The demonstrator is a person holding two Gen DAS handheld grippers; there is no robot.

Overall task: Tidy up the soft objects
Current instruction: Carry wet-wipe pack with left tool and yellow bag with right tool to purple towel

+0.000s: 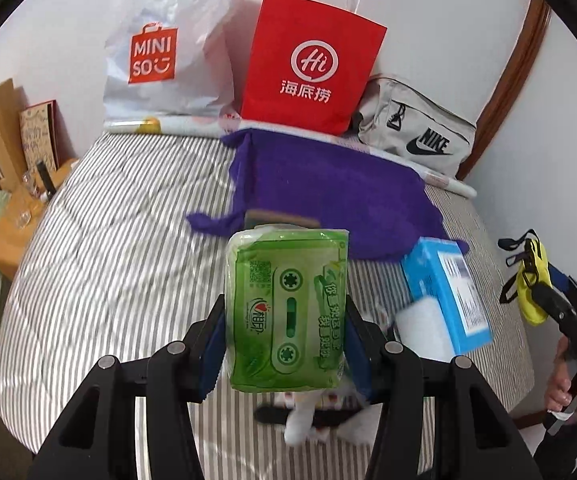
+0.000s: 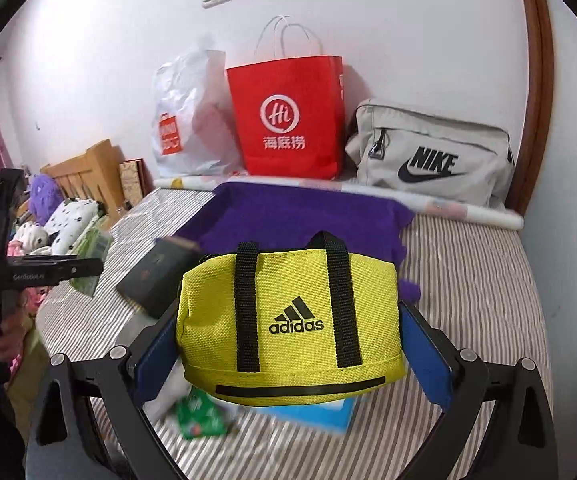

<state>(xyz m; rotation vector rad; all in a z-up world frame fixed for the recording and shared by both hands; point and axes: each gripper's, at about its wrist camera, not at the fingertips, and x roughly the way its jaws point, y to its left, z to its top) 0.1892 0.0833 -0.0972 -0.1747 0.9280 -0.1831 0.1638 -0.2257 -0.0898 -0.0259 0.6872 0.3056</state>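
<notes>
The left gripper (image 1: pixel 288 316) clamps a green plastic-wrapped tissue pack (image 1: pixel 288 312) above the grey striped bed (image 1: pixel 108 260); the right gripper (image 2: pixel 292 328) squeezes a small yellow fabric Adidas bag (image 2: pixel 292 320); beyond lie a purple cloth (image 2: pixel 288 216), then a red paper bag (image 2: pixel 288 120) at the wall

Three bags stand at the top of the frame: one white plastic bag (image 1: pixel 168 40), one red paper bag (image 1: pixel 308 68), one grey Nike bag (image 1: pixel 416 136). One purple cloth (image 1: pixel 328 192) lies mid-frame. One green tissue pack (image 1: pixel 288 312), one yellow Adidas bag (image 2: pixel 292 320), and one blue box (image 1: pixel 448 288) complete the count.
</notes>
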